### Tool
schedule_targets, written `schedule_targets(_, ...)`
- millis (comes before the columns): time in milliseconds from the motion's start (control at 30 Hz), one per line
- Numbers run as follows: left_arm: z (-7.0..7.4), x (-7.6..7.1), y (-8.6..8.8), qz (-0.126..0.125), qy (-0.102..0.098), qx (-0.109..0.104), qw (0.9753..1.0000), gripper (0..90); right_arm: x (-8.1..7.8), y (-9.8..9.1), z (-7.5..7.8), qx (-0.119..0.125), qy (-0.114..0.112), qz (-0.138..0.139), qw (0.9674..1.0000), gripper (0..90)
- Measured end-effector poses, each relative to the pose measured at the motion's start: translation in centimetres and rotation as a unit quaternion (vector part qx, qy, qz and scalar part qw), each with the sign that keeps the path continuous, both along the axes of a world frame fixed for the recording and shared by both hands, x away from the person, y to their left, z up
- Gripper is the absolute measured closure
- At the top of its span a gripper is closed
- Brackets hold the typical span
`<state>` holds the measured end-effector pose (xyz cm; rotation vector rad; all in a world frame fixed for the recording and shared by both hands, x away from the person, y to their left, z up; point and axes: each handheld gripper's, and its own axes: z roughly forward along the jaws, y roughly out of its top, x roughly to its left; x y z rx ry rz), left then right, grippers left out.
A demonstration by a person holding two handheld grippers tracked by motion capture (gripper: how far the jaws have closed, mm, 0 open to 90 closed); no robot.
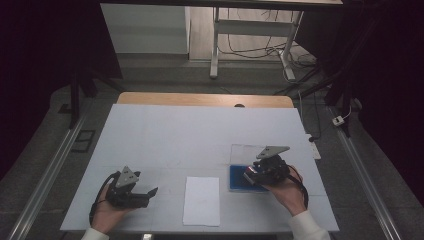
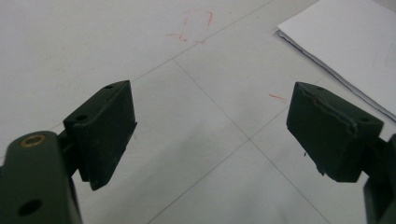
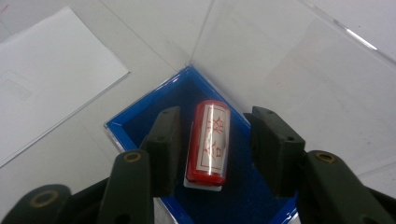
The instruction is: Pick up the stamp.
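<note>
Stamp [image 3: 208, 142] lies in blue case [image 3: 140, 126] between right claw [image 3: 215, 149] pads, untouched.

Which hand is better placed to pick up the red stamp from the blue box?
Right: its hand-held gripper straddles the red stamp in the blue box, pads not yet touching. The left one hangs open over bare table.

My right gripper [image 3: 212, 144] straddles the stamp [image 3: 208, 142], which lies in the box [image 3: 140, 128]. The paper sheet [image 1: 201, 200] lies left of the box; my left gripper [image 1: 145, 192] sits further left.
</note>
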<state>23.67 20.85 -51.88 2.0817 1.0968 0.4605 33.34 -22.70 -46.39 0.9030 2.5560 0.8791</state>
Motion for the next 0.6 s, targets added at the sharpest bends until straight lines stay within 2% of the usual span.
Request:
schedule_targets(400, -0.03, -0.03, -0.07, -0.002, -0.001, 0.004, 1.0000, 15.9, -0.01, 0.18, -0.18, -0.004, 0.002, 0.004, 1.0000, 67.9)
schedule_targets(600, -0.04, -0.05, 0.01, -0.002, -0.002, 0.005, 1.0000, 15.9, -0.01, 0.21, -0.21, -0.004, 0.003, 0.004, 1.0000, 68.0)
